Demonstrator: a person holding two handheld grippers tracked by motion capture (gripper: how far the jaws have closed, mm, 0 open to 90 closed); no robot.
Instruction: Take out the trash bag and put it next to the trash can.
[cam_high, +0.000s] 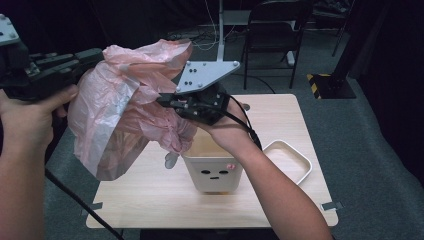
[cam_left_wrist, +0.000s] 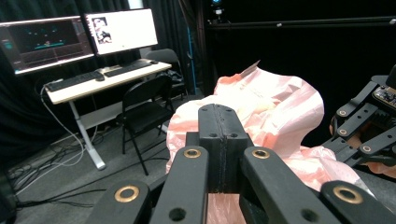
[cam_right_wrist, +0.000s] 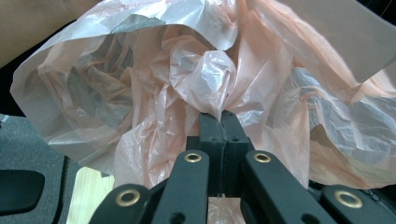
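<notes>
A crumpled pink plastic bag (cam_high: 117, 107) hangs in the air over the left part of the wooden table (cam_high: 150, 197), stretched between both grippers. My left gripper (cam_high: 101, 54) is at the upper left, jaws together on the bag's top edge; in the left gripper view its jaws (cam_left_wrist: 218, 112) are shut with the bag (cam_left_wrist: 275, 112) bunched just beyond them. My right gripper (cam_high: 164, 98) is above the table's middle, and its jaws (cam_right_wrist: 219, 115) pinch a fold of the bag (cam_right_wrist: 140, 93). Below that hand stands a cream bin (cam_high: 215, 175) with a face on it.
A white rectangular tray (cam_high: 296, 151) lies at the table's right side. A black folding chair (cam_high: 272, 30) and a yellow-black stand base (cam_high: 327, 85) are on the floor beyond the table. A desk with monitors (cam_left_wrist: 84, 37) and another chair (cam_left_wrist: 144, 107) stand off to the side.
</notes>
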